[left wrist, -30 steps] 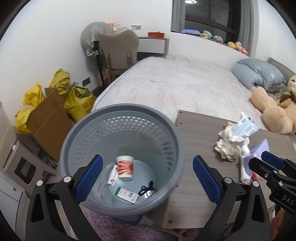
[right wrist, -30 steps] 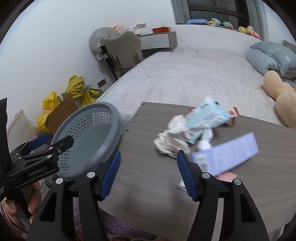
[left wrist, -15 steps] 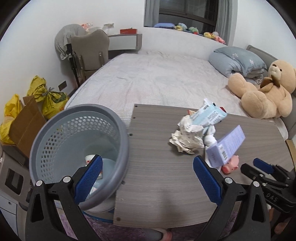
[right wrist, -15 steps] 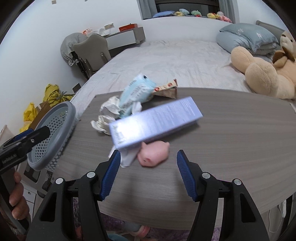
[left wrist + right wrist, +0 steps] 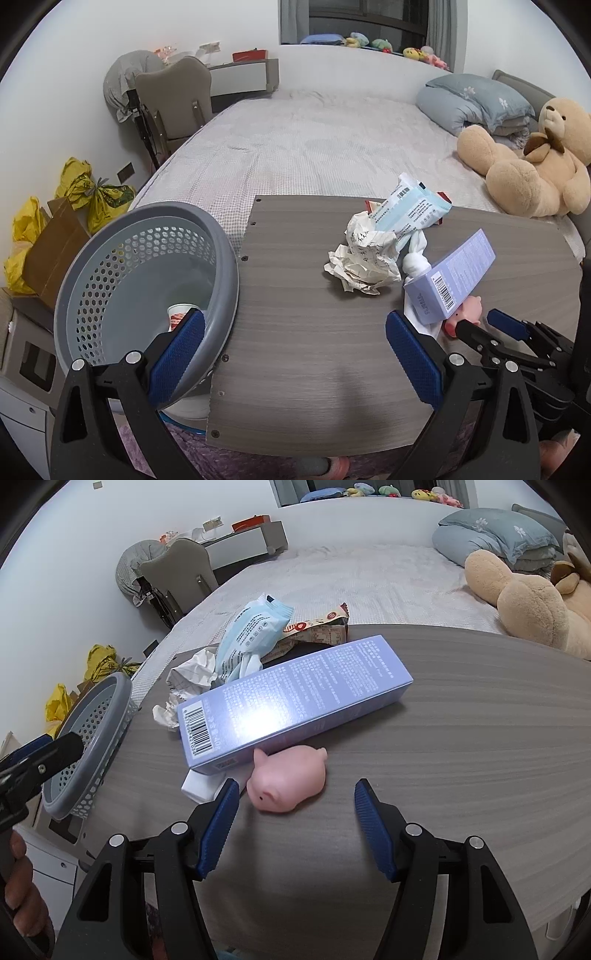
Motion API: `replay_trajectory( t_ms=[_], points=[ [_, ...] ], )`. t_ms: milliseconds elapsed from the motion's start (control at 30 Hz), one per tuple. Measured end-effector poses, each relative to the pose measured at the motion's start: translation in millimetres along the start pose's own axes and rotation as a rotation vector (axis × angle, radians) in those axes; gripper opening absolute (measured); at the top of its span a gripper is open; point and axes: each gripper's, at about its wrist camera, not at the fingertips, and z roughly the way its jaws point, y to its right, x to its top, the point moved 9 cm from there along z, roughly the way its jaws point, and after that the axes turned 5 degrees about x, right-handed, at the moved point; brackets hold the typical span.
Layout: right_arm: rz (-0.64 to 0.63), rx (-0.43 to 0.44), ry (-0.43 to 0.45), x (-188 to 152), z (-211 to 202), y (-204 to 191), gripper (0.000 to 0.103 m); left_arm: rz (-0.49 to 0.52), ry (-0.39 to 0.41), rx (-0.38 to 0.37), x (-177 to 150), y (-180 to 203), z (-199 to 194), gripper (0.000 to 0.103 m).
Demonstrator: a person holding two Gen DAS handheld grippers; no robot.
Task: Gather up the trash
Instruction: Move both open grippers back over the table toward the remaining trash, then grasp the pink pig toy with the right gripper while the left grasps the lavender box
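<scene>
The right hand-held gripper (image 5: 293, 805) hangs over the near edge of the grey wood-grain surface (image 5: 461, 738) with its blue-padded jaws spread apart and nothing between them. A small pink pig toy (image 5: 288, 781) lies on the surface just ahead of the jaws, closer to the left finger, and the pads do not touch it. Just behind the pig, and touching it, lies a long lilac carton (image 5: 295, 701) with a barcode on its near end; a white item pokes out from under that end.

Further back sits the rest of the trash: a ball of crumpled paper (image 5: 364, 258), a pale blue wrapper (image 5: 410, 214) resting on it, and a red-printed snack packet (image 5: 317, 629) (partly hidden behind the blue wrapper).

The left hand-held gripper (image 5: 295, 356) is also released, its jaws wide and empty, hovering over the surface's left part. Its left finger overlaps the rim of the grey perforated bin (image 5: 122, 280), which stands beside the surface's left edge and holds a red-and-white cup (image 5: 181, 314) at the bottom.

Beyond the surface stretches a bed (image 5: 314, 147) with a tan teddy bear (image 5: 535, 166) near the pillows.
</scene>
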Motion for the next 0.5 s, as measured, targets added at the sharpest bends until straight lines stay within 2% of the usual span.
replay_trajectory(
  t_ms=[233, 300, 367, 500],
  points=[
    [-0.017, -0.008, -0.006, 3.4, 9.2, -1.0, 0.061, 0.015, -0.004, 0.001, -0.9, 6.5, 3.8, 0.097],
    [-0.024, -0.005, -0.009, 3.3, 10.3, -3.3, 0.05, 0.022, -0.006, -0.002, -1.6, 8.8, 4.6, 0.097],
    [-0.031, 0.008, -0.014, 3.5, 11.4, -6.7, 0.045, 0.029, -0.006, -0.007, -1.6, 11.2, 5.0, 0.097],
    [-0.02, 0.021, -0.016, 2.7, 8.9, -6.0, 0.045, 0.042, -0.004, -0.017, -1.0, 18.6, 5.5, 0.097]
  ],
)
